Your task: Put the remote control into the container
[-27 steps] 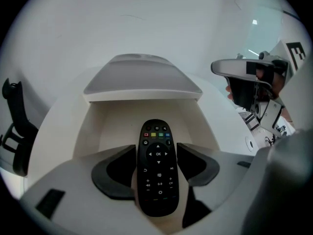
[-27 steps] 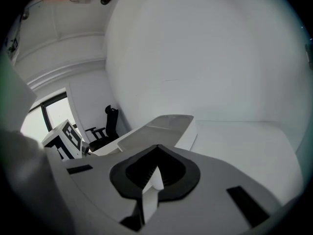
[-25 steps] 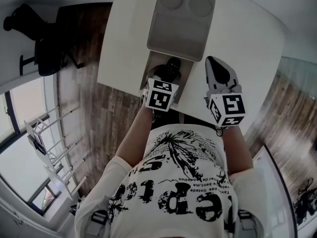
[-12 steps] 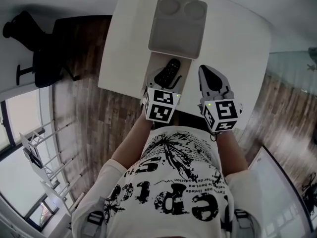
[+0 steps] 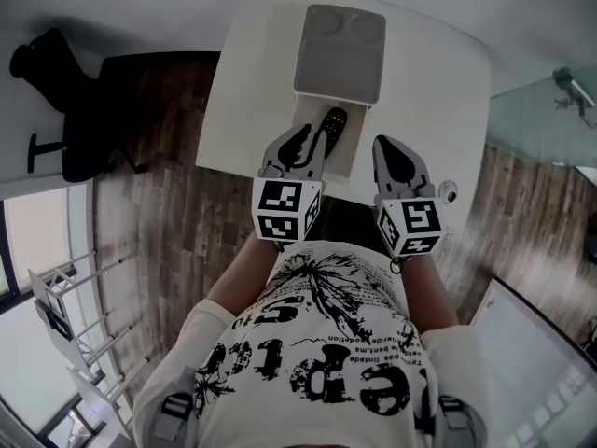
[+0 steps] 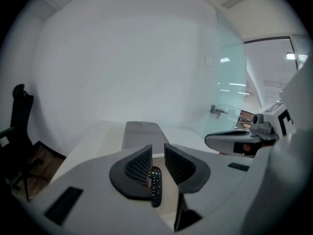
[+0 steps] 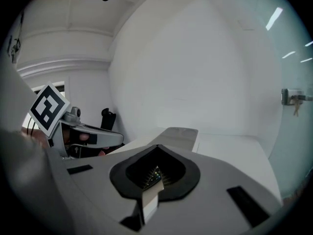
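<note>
The black remote control (image 5: 328, 131) lies lengthwise in the beige container (image 5: 347, 160), whose grey lid (image 5: 340, 54) stands open behind it on the white table. My left gripper (image 5: 300, 147) hangs above the container's near end. Its jaws have just been closing, and a narrow gap remains with nothing gripped. In the left gripper view the remote (image 6: 155, 185) shows far below that gap (image 6: 158, 153). My right gripper (image 5: 384, 147) is to the right of the container, shut and empty, tips touching (image 7: 157, 151).
The white table (image 5: 438, 91) ends just in front of the person. A black office chair (image 5: 56, 110) stands on the wooden floor at the left. A glass partition (image 6: 230, 87) rises at the right.
The left gripper has lifted up and back from the remote, which stays lying in the container, and its jaws have narrowed. The right gripper has drawn back slightly towards the person.
</note>
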### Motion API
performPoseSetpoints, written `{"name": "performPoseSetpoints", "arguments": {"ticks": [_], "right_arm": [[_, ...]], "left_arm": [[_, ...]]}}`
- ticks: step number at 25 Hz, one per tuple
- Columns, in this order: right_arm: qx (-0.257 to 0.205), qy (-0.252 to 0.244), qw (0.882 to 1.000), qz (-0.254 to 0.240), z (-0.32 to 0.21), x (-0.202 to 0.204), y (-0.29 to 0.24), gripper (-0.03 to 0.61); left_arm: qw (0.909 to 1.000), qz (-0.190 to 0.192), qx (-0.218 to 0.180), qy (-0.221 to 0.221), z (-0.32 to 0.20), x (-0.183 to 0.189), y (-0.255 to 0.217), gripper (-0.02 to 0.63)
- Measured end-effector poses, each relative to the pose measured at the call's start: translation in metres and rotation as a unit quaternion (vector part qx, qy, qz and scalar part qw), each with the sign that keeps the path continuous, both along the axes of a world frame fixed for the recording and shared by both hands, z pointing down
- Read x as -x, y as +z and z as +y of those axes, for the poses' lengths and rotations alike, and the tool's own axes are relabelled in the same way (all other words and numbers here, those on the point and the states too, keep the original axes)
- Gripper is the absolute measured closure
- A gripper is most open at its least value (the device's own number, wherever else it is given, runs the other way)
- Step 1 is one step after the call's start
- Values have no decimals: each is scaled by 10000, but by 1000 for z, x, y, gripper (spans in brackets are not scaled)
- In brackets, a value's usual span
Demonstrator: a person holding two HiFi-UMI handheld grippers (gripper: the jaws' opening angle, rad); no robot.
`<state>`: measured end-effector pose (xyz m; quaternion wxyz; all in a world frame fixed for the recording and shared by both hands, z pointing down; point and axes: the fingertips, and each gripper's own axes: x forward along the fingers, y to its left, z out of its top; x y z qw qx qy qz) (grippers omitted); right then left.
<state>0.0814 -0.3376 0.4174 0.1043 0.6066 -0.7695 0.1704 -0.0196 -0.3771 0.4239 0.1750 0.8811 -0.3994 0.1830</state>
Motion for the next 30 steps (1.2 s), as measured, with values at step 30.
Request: {"name": "performPoseSetpoints", "arguments": {"ticks": [30], "right_arm": [[-588,780,9942,460,68,59,-34,578]], "left_arm": [[9855,864,-1363,524,55,60,-71,604]]}}
